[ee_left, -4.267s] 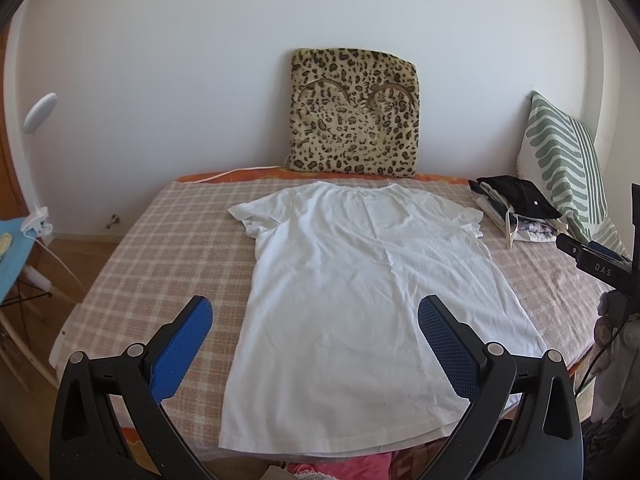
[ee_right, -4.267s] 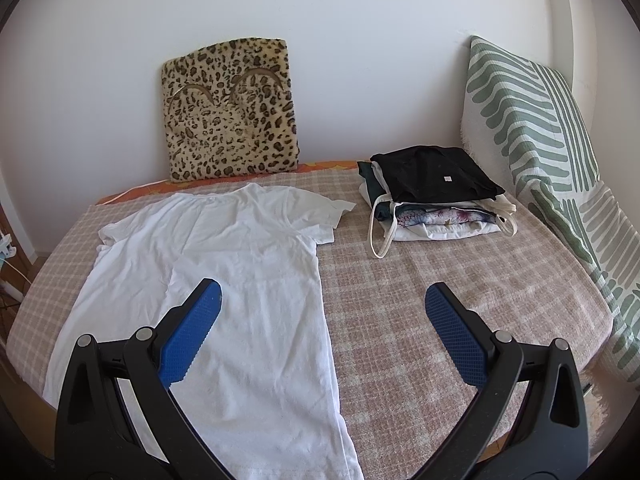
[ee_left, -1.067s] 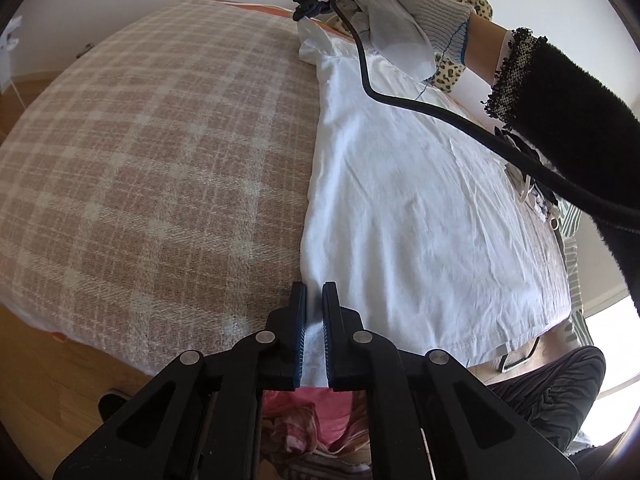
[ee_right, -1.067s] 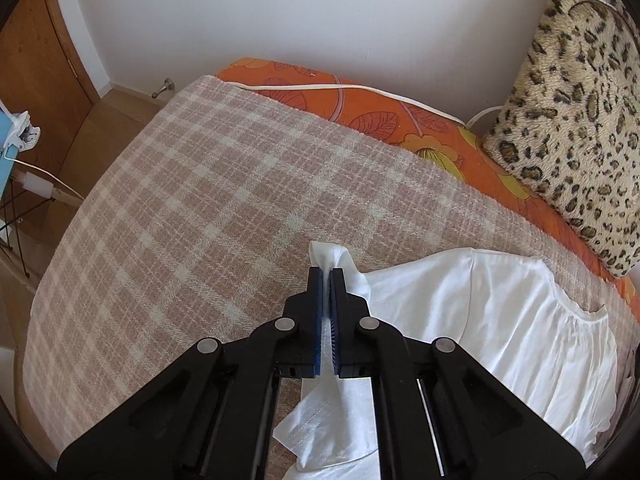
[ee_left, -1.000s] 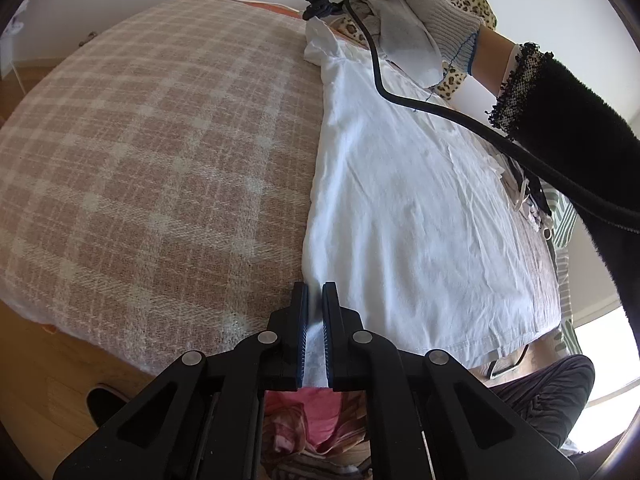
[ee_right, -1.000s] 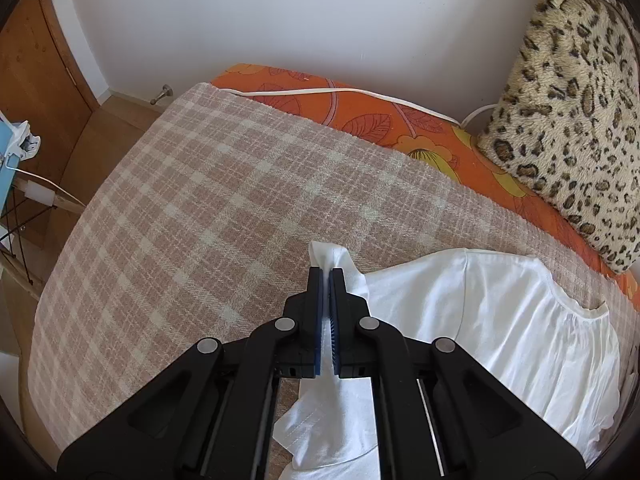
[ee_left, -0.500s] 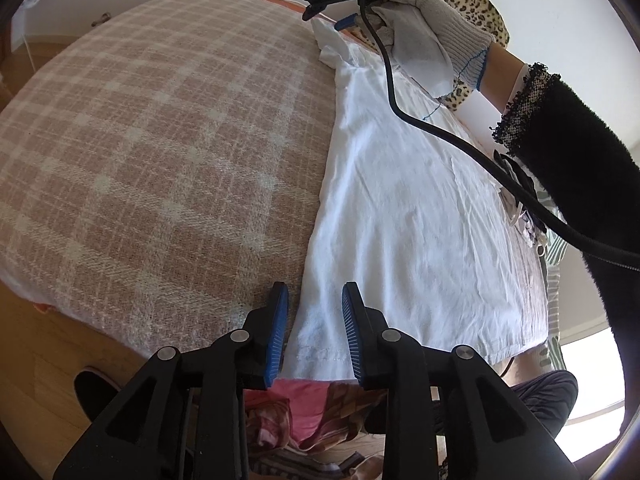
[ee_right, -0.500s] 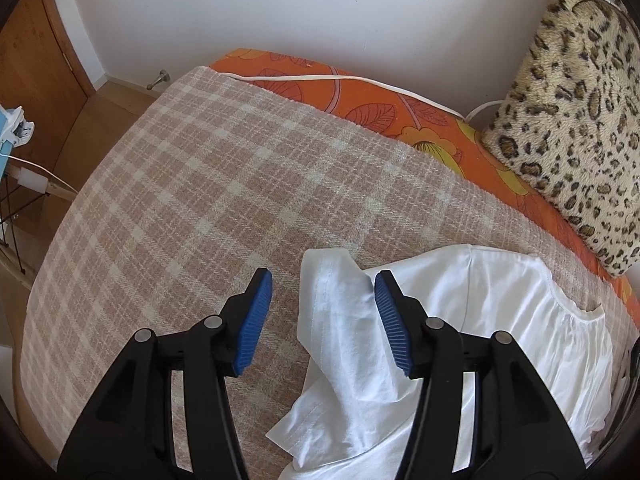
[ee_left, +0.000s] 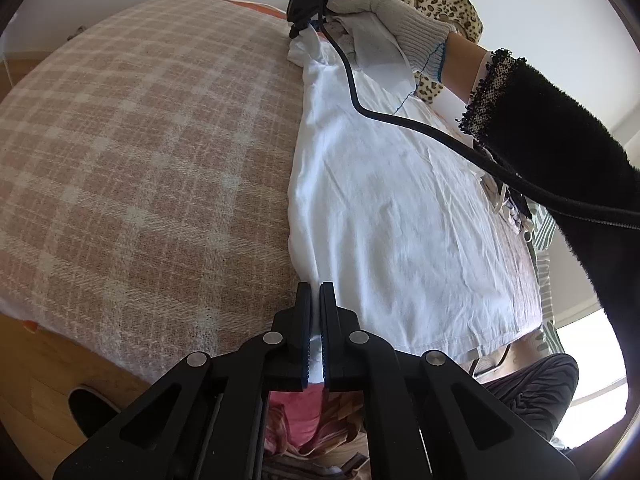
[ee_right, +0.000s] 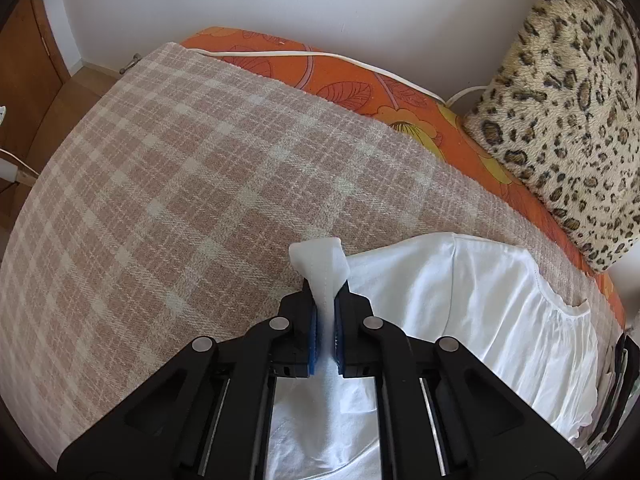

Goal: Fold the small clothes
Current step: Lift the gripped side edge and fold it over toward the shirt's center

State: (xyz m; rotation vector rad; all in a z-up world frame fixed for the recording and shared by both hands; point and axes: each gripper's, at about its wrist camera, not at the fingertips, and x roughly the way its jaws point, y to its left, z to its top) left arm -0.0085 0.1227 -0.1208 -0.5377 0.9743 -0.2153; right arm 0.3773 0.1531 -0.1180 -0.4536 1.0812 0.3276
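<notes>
Tongs clamped back down on the shirt, both ends at once

Half a second back both pairs were spread apart with cloth just sitting between the pads; now the jaws have closed again. Left tongs (ee_left: 314, 308) pinch the hem corner of the white t-shirt (ee_left: 400, 208), which lies flat on the checked blanket (ee_left: 140, 140) ahead of them and runs off to their right. Far end of that same edge, the right tongs (ee_right: 325, 312), held by a gloved hand (ee_left: 384, 20), bite the sleeve (ee_right: 320, 260) so it pokes up past the tips, leopard cushion (ee_right: 560, 92) beyond them. Looks like a re-grip to me, so the side edge should be ready to lift and fold across.
</notes>
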